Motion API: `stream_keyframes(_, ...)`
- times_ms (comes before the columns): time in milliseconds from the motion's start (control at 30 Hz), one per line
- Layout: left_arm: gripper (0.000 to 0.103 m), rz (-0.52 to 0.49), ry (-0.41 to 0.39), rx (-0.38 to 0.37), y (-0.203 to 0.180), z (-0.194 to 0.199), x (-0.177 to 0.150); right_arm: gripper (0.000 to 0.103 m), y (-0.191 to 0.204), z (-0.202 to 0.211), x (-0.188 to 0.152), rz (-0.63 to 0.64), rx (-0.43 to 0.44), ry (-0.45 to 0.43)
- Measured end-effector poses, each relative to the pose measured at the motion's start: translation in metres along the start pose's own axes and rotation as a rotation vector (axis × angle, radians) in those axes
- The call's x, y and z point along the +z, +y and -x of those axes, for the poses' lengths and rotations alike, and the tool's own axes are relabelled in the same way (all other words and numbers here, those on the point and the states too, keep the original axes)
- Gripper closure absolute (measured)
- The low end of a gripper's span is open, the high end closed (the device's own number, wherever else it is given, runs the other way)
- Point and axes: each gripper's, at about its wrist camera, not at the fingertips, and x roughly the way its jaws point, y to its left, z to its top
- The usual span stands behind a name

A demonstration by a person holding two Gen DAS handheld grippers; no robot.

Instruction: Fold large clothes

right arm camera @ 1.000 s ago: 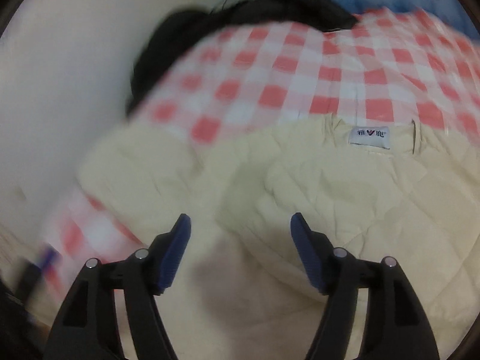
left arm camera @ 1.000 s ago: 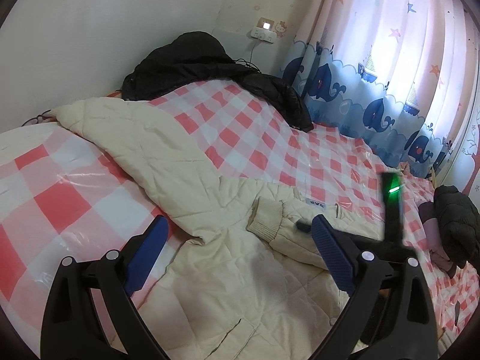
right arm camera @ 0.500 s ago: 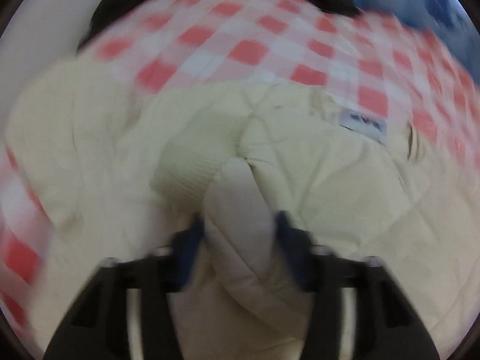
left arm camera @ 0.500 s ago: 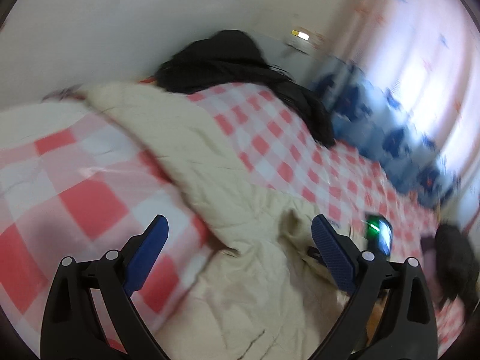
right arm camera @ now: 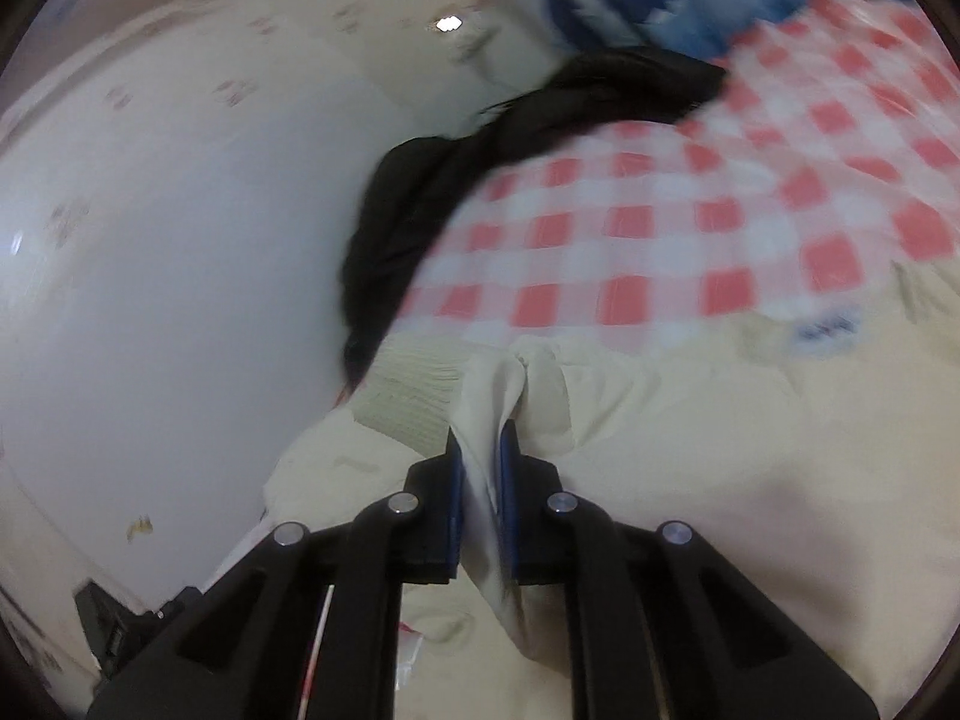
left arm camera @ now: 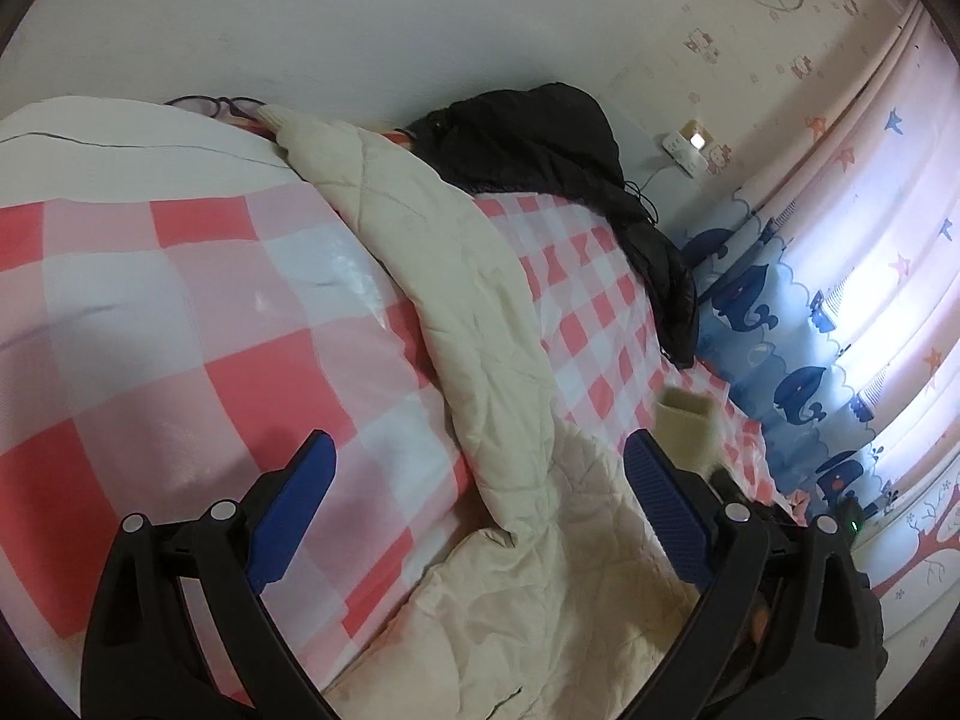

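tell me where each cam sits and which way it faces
Left wrist: rides the left gripper, jaws open and empty, looking along the cream jacket on the checked bed cover toward the wall; the lifted cuff shows at right.
Right wrist: rides the right gripper, jaws shut on the sleeve, facing the wall.
Shared: jacket, bed cover, black coat, whale curtain.

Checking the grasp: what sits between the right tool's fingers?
A pinched fold of the cream jacket, by its ribbed cuff; the right tool is shut on it, seen in the right wrist view.
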Motion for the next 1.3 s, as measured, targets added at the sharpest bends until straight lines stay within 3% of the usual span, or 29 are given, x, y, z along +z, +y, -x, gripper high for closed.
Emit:
stream_keyframes(67,0.010,-0.011,0.008,0.001,-0.003,-0.001,-0.002,0.091,0.010,-0.032,-0.016,0.066,-0.022,0.069)
stream_keyframes(133,0.010,-0.028,0.028,0.006,-0.006,-0.006,-0.004,0.091,0.003,-0.070,-0.038,0.096,-0.077,0.209)
stream_keyframes(200,0.010,-0.054,0.061,0.019,-0.011,-0.013,-0.007,0.079,-0.020,-0.108,-0.071,0.077,-0.153,0.401)
stream_keyframes(233,0.010,-0.063,0.070,0.024,-0.012,-0.015,-0.008,0.076,-0.024,-0.109,-0.076,0.065,-0.148,0.407)
stream_keyframes(300,0.010,-0.089,0.091,0.037,-0.016,-0.019,-0.011,0.065,-0.026,-0.090,-0.072,0.001,-0.087,0.371)
stream_keyframes(333,0.010,-0.096,0.093,0.037,-0.018,-0.020,-0.011,0.045,-0.026,-0.080,-0.068,-0.028,-0.069,0.358)
stream_keyframes(367,0.010,-0.113,0.095,0.036,-0.022,-0.020,-0.012,0.039,-0.023,-0.062,-0.062,-0.039,-0.056,0.326)
stream_keyframes(433,0.010,-0.146,0.092,0.037,-0.030,-0.022,-0.014,0.039,-0.016,-0.020,-0.049,0.018,-0.047,0.240)
stream_keyframes(533,0.010,-0.234,0.101,0.019,-0.052,-0.023,-0.026,0.031,-0.025,0.056,-0.031,0.108,-0.210,0.086)
stream_keyframes(667,0.008,-0.381,0.158,-0.070,-0.107,-0.049,-0.050,0.028,-0.085,0.144,-0.023,0.021,-0.442,-0.047)
stream_keyframes(767,0.008,-0.515,0.254,-0.146,-0.161,-0.094,-0.081,0.028,-0.137,0.167,-0.028,-0.058,-0.509,-0.031)
stream_keyframes(867,0.008,-0.628,0.351,-0.044,-0.184,-0.149,-0.111,0.028,-0.185,0.162,-0.045,-0.085,-0.603,0.077)
stream_keyframes(933,0.008,-0.596,0.433,0.043,-0.172,-0.183,-0.123,0.028,-0.211,0.160,-0.058,-0.097,-0.629,0.121)
stream_keyframes(1000,0.008,-0.496,0.521,0.082,-0.146,-0.209,-0.131,0.028,-0.215,0.173,-0.053,-0.150,-0.593,0.105)
stream_keyframes(1067,0.008,-0.480,0.533,0.087,-0.137,-0.216,-0.133,0.028,-0.205,0.189,-0.045,-0.184,-0.576,0.049)
stream_keyframes(1133,0.008,-0.485,0.516,0.090,-0.145,-0.213,-0.133,0.028,-0.185,0.201,-0.029,-0.118,-0.529,-0.066)
stream_keyframes(1200,0.008,-0.501,0.509,0.094,-0.150,-0.214,-0.135,0.017,-0.179,0.200,-0.013,-0.065,-0.508,-0.136)
stream_keyframes(1233,0.008,-0.507,0.512,0.110,-0.149,-0.218,-0.138,0.008,-0.182,0.193,-0.009,-0.059,-0.514,-0.132)
stream_keyframes(1267,0.008,-0.520,0.507,0.120,-0.148,-0.221,-0.142,0.007,-0.196,0.176,-0.004,-0.073,-0.553,-0.069)
stream_keyframes(1300,0.008,-0.531,0.502,0.126,-0.150,-0.223,-0.144,0.007,-0.223,0.147,-0.007,-0.119,-0.621,0.095)
